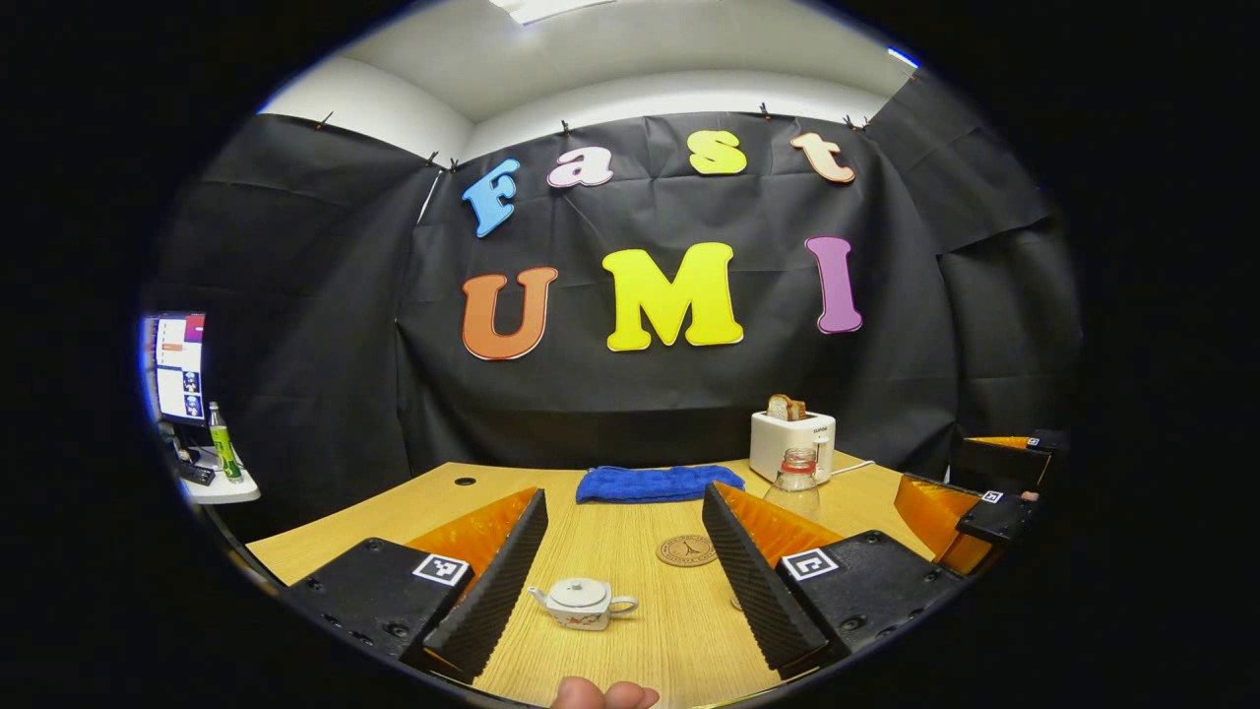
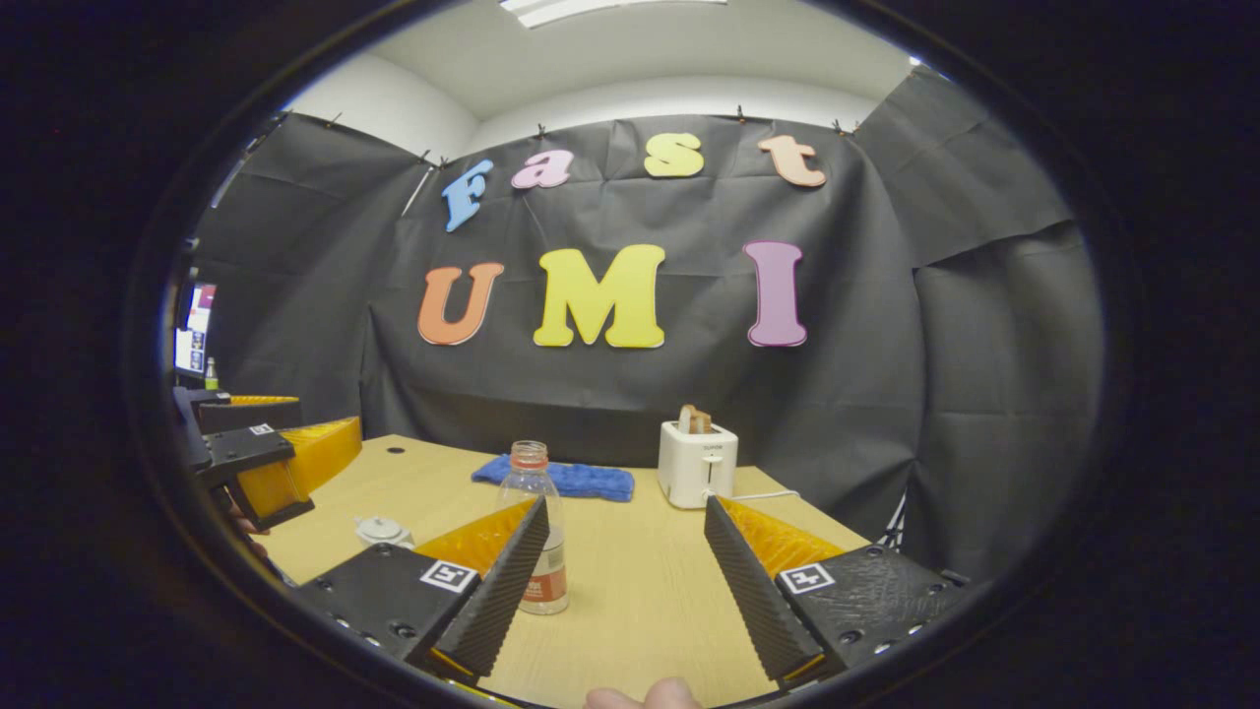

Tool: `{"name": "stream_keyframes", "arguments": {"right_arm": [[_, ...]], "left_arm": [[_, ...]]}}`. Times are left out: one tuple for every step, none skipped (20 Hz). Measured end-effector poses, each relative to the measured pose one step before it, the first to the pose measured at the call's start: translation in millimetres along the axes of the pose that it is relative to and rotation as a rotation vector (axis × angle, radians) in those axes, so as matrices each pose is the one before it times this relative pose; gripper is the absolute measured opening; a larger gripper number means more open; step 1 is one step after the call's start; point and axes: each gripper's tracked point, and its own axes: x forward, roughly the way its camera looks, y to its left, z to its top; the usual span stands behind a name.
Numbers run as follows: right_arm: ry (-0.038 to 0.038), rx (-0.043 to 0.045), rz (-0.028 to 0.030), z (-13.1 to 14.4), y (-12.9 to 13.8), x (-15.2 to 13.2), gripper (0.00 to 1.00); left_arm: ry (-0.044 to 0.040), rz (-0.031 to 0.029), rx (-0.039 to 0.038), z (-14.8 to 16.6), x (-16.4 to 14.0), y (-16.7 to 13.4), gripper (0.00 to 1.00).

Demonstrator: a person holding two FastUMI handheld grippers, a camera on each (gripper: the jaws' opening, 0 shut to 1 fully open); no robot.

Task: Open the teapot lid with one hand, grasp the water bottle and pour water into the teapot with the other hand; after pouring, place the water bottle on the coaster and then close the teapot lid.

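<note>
A small white teapot (image 1: 583, 602) with its lid on stands on the wooden table (image 1: 630, 551), between the fingers of my open left gripper (image 1: 630, 581) but lower and ahead of them. A round brown coaster (image 1: 686, 549) lies just beyond it. The clear water bottle (image 1: 795, 483) stands uncapped behind my left gripper's right finger. In the right gripper view the water bottle (image 2: 536, 532) stands upright just past the left finger of my open right gripper (image 2: 625, 571), and the teapot (image 2: 382, 532) sits farther left. The left gripper (image 2: 261, 458) hangs at that view's left edge.
A folded blue cloth (image 1: 658, 483) lies at the back of the table. A white toaster (image 1: 792, 443) with bread in it stands at the back right, its cord trailing right. A side shelf (image 1: 221, 487) with a green bottle and a monitor is off the table's left.
</note>
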Motion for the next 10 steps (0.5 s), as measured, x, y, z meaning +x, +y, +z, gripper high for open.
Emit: {"name": "stream_keyframes", "arguments": {"right_arm": [[-0.00030, 0.00033, 0.00027, 0.78, 0.76, -0.08, 0.97], [-0.00211, 0.00137, 0.00019, 0.30, -0.16, -0.45, 0.95], [-0.00368, -0.00164, -0.00174, 0.86, -0.63, -0.37, 0.95], [-0.00470, -0.00143, -0.00312, -0.38, -0.88, -0.55, 0.95], [-0.00404, -0.00067, -0.00301, -0.06, -1.01, -0.48, 0.97], [-0.00113, -0.00093, -0.00335, -2.04, -1.44, 0.19, 0.95], [0.00182, -0.00185, 0.00078, -1.15, 0.65, -0.32, 0.97], [0.00120, -0.00277, -0.00101, -1.59, -0.40, -0.48, 0.97], [-0.00170, -0.00165, -0.00227, 0.08, -1.20, 0.12, 0.97], [-0.00376, 0.00154, -0.00275, 0.11, -2.10, 0.84, 0.97]], "left_arm": [[0.00146, -0.00157, -0.00220, -0.22, 0.73, -0.50, 0.99], [0.00017, -0.00297, -0.00146, -0.32, -0.17, -0.14, 0.99], [-0.00295, 0.00025, -0.00103, 1.47, 0.36, -1.09, 0.99], [-0.00677, 0.00125, -0.00256, 1.43, 0.12, -0.10, 0.99], [-0.00165, -0.00502, -0.00089, 0.94, -0.90, -2.46, 0.99], [0.00035, -0.00586, 0.00015, -1.30, 0.22, -0.86, 0.99], [0.00272, -0.00296, 0.00134, -0.88, -0.19, -1.12, 0.99], [0.00346, -0.00318, -0.00063, -1.37, 0.86, -1.22, 0.99], [0.00472, -0.00233, -0.00425, -2.60, 0.20, -0.78, 0.99], [0.00460, -0.00629, -0.00495, -1.18, 1.18, -2.78, 0.99]]}}
